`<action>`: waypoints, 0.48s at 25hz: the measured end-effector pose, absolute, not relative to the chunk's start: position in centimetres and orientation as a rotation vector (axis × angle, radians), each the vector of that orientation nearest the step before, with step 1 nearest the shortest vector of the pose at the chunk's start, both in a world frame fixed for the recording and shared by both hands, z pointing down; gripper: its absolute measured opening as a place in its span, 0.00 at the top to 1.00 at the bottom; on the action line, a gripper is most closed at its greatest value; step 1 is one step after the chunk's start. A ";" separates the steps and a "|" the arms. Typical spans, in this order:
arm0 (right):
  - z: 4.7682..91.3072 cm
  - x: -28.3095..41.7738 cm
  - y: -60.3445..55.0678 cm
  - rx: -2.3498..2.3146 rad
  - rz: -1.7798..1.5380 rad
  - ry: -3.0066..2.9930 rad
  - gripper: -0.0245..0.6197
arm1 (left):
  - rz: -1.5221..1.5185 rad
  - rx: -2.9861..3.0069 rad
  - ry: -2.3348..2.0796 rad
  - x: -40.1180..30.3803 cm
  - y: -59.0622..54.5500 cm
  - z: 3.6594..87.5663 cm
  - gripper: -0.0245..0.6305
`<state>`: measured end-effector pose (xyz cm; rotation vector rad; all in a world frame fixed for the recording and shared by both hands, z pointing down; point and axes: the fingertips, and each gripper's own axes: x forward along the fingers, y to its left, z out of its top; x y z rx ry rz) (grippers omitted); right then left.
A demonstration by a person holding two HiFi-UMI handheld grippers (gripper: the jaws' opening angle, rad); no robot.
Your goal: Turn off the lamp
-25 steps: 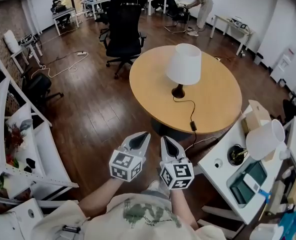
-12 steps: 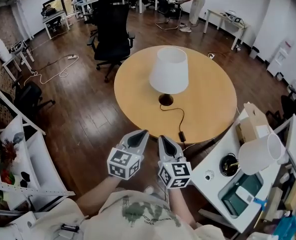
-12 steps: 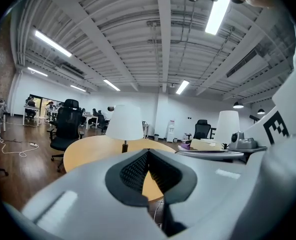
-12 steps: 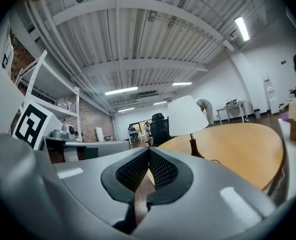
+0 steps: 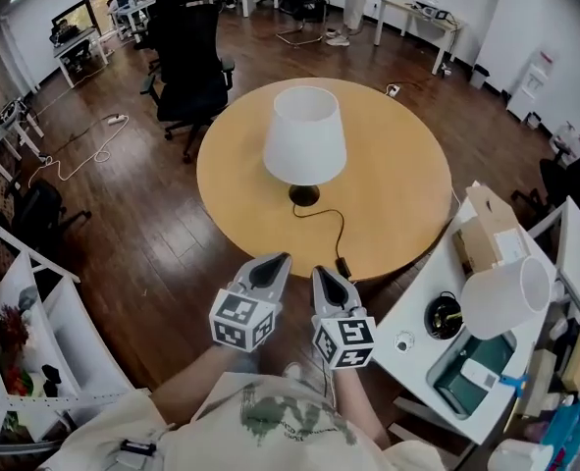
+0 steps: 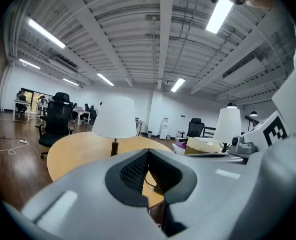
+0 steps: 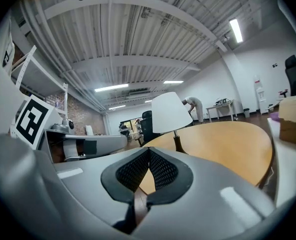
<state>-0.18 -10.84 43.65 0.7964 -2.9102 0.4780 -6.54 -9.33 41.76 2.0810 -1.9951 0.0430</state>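
Observation:
A lamp with a white shade (image 5: 305, 133) and a dark base (image 5: 304, 195) stands on the round wooden table (image 5: 407, 184). Its black cord (image 5: 337, 226) runs to an inline switch (image 5: 343, 266) at the table's near edge. My left gripper (image 5: 278, 262) and right gripper (image 5: 323, 274) hover side by side over the floor, just short of that edge, both shut and empty. The lamp (image 6: 114, 117) appears ahead in the left gripper view, and the same lamp (image 7: 171, 113) in the right gripper view.
A white desk (image 5: 422, 332) at the right carries a second white lamp (image 5: 505, 296), a cardboard box (image 5: 488, 226) and clutter. A black office chair (image 5: 186, 55) stands beyond the table. White shelving (image 5: 34, 302) is at the left. A person bends over at the far desks.
The table and lamp have come nearer and shifted left in the head view as I walked toward them. Both grippers keep the same shut pose in front of me.

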 end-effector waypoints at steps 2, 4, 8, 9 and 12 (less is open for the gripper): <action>44.2 0.1 -11.7 0.852 0.482 -2.883 0.96 | 0.048 2.113 -1.954 -6.5 -10.5 42.1 0.96; 44.9 0.2 -12.8 0.912 0.473 -2.850 0.96 | 0.047 2.151 -1.901 -6.4 -11.9 42.4 0.96; 46.5 0.2 -14.9 1.042 0.443 -2.765 0.96 | 0.049 2.237 -1.766 -6.2 -14.7 43.4 0.96; 46.7 0.2 -15.4 1.074 0.437 -2.746 0.96 | 0.051 2.262 -1.732 -6.0 -15.3 43.6 0.96; 47.0 -0.1 -16.7 1.156 0.426 -2.706 0.96 | 0.065 2.333 -1.632 -5.6 -16.8 44.3 0.96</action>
